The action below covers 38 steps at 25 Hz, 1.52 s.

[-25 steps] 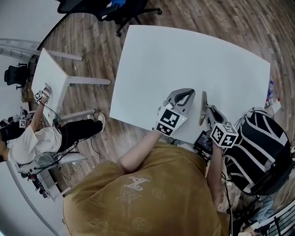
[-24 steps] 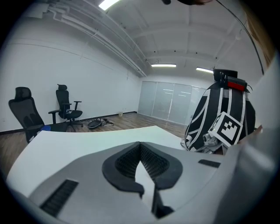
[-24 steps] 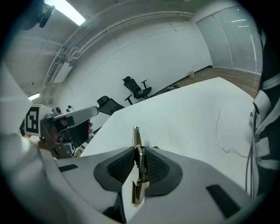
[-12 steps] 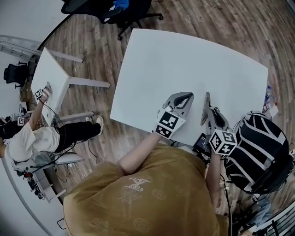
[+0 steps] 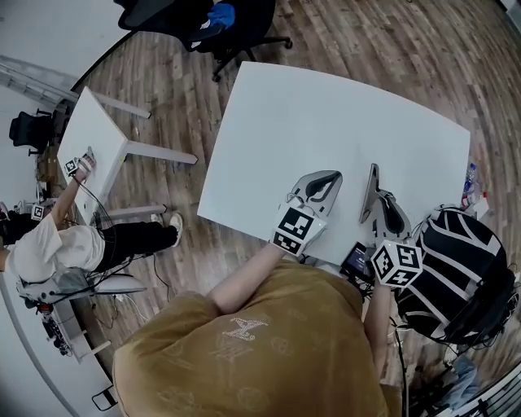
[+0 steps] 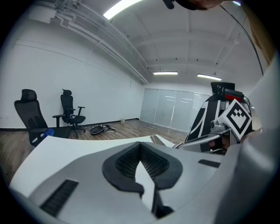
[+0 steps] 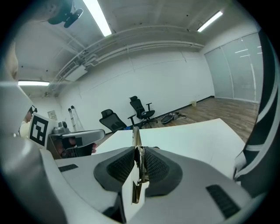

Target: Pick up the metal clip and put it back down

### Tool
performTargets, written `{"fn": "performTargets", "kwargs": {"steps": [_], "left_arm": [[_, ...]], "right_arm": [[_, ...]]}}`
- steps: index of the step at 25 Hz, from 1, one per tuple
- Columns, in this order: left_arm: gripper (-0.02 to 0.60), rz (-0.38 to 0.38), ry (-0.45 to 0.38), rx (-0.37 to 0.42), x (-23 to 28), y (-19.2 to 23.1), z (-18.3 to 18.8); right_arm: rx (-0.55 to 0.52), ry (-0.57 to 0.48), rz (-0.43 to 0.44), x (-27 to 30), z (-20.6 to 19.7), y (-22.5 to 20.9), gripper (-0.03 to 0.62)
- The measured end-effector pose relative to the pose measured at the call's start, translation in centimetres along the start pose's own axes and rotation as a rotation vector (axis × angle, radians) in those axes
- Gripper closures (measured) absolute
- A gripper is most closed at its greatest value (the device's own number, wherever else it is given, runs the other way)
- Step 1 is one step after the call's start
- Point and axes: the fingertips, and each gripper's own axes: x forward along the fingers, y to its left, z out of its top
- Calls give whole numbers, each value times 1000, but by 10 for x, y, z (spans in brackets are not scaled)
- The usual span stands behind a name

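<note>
- At nine o'clock in the head view, another person [image 5: 57, 244] sits on the wooden floor [image 5: 163, 73] side of the room. They are next to a small white side desk [image 5: 94, 130].
- At eleven o'clock, a black office chair [image 5: 195, 16] stands beyond the far left corner of the large white desk [image 5: 326, 106].
- Near the middle, at the desk's six o'clock edge, we hold the left gripper [image 5: 332, 177]. In the left gripper view its jaws are clenched, the dark ribbed pads [image 6: 127, 162] meeting at their tips with nothing between them.
- Just at three o'clock of it, we hold the right gripper [image 5: 379, 204], marker cube toward us.
- The right gripper's jaws are grasping the metal clip [image 5: 371, 189]. In the right gripper view the clip [image 7: 138, 166] is a thin strip standing on edge, pinched between both pads, with its far end poking out past the tips toward twelve o'clock.
- The clip hangs over the near edge of the desk, beside the left gripper but apart from it.
- At four o'clock, a black-and-white striped object [image 5: 456, 269] sits off the desk's right corner. We cannot tell whether it is a bag or a seat.
</note>
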Motion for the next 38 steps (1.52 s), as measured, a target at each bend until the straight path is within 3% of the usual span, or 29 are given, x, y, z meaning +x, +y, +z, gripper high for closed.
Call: {"fn": "performTargets", "kwargs": {"steps": [7, 13, 23, 38], "left_arm": [[575, 6, -96, -9, -18, 1, 40], [575, 34, -176, -7, -36, 1, 73], [575, 48, -254, -4, -49, -2, 102], [575, 58, -296, 5, -47, -10, 118]], "right_arm": [[-92, -170, 10, -20, 56, 22, 519], [-248, -329, -23, -44, 96, 40, 520], [-450, -493, -63, -80, 142, 72, 523], [-490, -534, -87, -92, 148, 64, 534]]}}
